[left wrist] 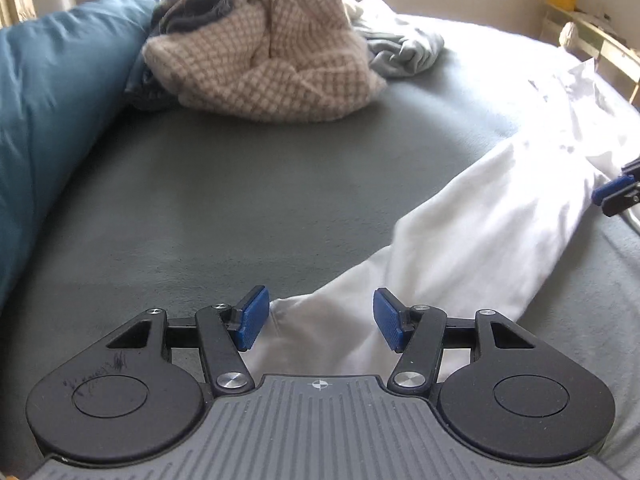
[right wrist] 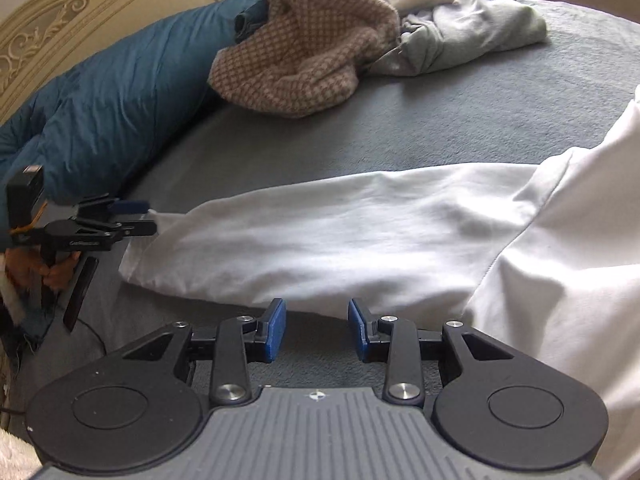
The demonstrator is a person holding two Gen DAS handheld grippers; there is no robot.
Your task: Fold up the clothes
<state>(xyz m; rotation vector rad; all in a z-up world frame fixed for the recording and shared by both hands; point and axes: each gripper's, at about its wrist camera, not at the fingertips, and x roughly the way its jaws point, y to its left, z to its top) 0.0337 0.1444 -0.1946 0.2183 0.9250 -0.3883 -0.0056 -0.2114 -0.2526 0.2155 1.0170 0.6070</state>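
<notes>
A white long-sleeved garment (left wrist: 500,200) lies spread on the grey bed cover, one sleeve (right wrist: 320,236) stretched out flat. My left gripper (left wrist: 318,318) is open with its blue pads either side of the sleeve's cuff end (left wrist: 320,320), not closed on it. It also shows in the right wrist view (right wrist: 132,216) at that cuff. My right gripper (right wrist: 317,330) is open just short of the sleeve's near edge, over bare cover. Its blue fingertips (left wrist: 612,190) show at the right edge of the left wrist view.
A checked beige knit garment (left wrist: 272,60) is heaped at the back with a pale blue garment (right wrist: 472,28) beside it. A teal duvet (left wrist: 52,100) runs along the left. The grey bed cover (left wrist: 240,200) lies between. A carved headboard (right wrist: 60,20) stands behind.
</notes>
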